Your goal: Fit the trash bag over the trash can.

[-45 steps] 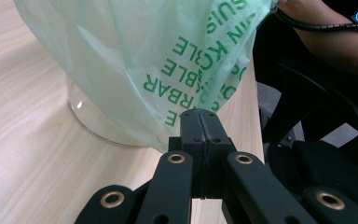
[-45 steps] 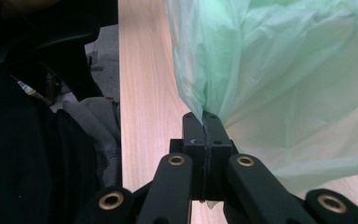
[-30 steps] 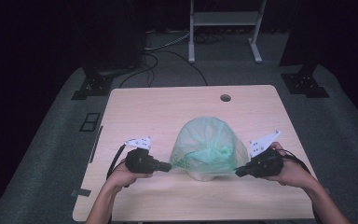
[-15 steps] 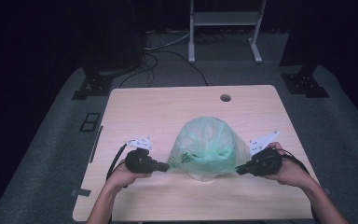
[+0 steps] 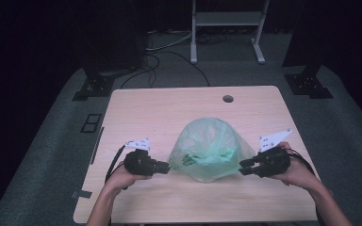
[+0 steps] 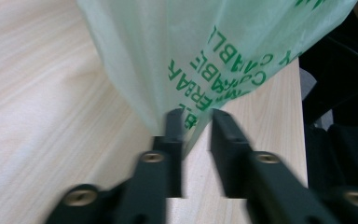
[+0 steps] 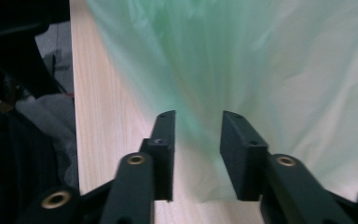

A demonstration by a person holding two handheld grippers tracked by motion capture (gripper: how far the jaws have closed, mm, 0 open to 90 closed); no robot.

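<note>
High view looks down from above the counter (image 5: 136, 108) — both gripper views sit close, sharing the green bag (image 5: 209, 148).

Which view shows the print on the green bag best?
The left gripper view: the green bag hangs close, with large green letters readable in part. The high view shows the whole bag on the table, its print just a dark green smudge. The right gripper view shows plain translucent film, no lettering.
</note>
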